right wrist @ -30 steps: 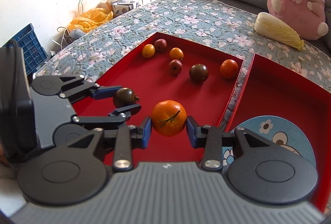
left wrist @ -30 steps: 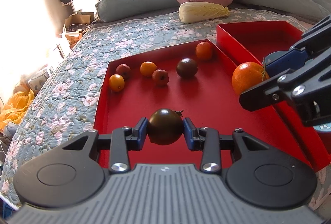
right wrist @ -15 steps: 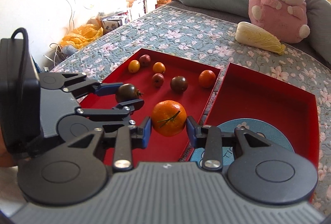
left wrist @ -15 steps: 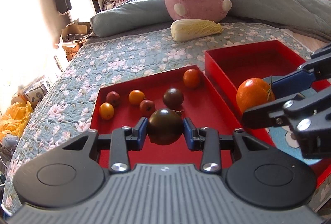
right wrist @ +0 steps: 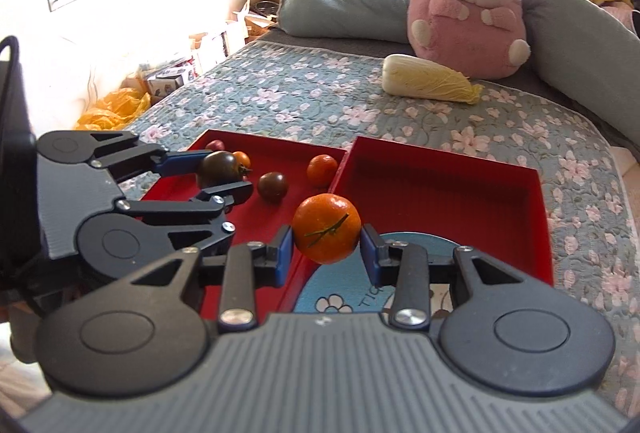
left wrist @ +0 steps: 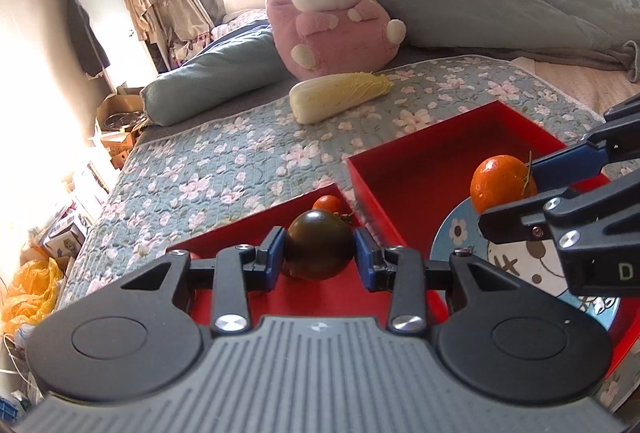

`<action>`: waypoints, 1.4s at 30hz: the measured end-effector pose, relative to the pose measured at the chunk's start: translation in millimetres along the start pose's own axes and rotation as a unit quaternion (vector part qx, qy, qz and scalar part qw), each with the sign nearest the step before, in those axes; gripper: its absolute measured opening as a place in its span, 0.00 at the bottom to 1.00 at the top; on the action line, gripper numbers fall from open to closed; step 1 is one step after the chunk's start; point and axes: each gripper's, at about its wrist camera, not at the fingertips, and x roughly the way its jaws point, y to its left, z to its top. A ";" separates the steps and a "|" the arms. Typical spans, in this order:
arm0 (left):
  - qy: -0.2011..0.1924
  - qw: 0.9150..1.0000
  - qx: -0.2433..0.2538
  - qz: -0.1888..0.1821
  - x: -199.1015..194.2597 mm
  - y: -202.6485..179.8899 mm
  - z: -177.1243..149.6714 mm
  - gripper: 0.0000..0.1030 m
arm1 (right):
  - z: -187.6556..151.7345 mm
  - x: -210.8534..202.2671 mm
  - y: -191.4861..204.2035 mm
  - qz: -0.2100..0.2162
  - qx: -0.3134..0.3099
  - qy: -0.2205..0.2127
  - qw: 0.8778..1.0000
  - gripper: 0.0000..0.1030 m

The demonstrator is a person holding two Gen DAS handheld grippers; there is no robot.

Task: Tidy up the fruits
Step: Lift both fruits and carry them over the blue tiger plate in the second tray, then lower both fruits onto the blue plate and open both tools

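Observation:
My left gripper (left wrist: 320,257) is shut on a dark tomato (left wrist: 320,249) and holds it above the left red tray (left wrist: 320,295). It also shows in the right wrist view (right wrist: 222,171). My right gripper (right wrist: 326,253) is shut on a mandarin (right wrist: 326,227), held above the blue cartoon plate (right wrist: 344,291) in the right red tray (right wrist: 440,157). The mandarin shows in the left wrist view (left wrist: 500,183). Another dark tomato (right wrist: 272,186), a small orange fruit (right wrist: 322,169) and smaller fruits lie in the left tray.
Both trays sit on a floral quilt (right wrist: 304,101). A napa cabbage (right wrist: 428,79) and a pink plush rabbit (right wrist: 468,21) lie beyond the trays, with grey pillows behind. Boxes and yellow bags (right wrist: 112,113) are on the floor at left.
Both grippers have risen and shifted right with their fruits. The mandarin now hangs over the blue plate in the right tray.

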 end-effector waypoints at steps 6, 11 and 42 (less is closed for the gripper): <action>-0.008 1.000 0.004 -0.021 3.5 -28.7 25.4 0.42 | -6.7 -3.7 -21.4 -0.036 0.010 0.006 0.999 0.39; -0.004 0.999 0.000 -0.039 16.9 -49.1 33.3 0.42 | -14.6 -1.4 -37.0 -0.054 0.013 0.026 0.998 0.39; 0.065 0.988 0.096 -0.100 87.5 -127.3 -11.9 0.42 | -62.5 37.7 -80.8 -0.119 0.019 0.153 0.981 0.38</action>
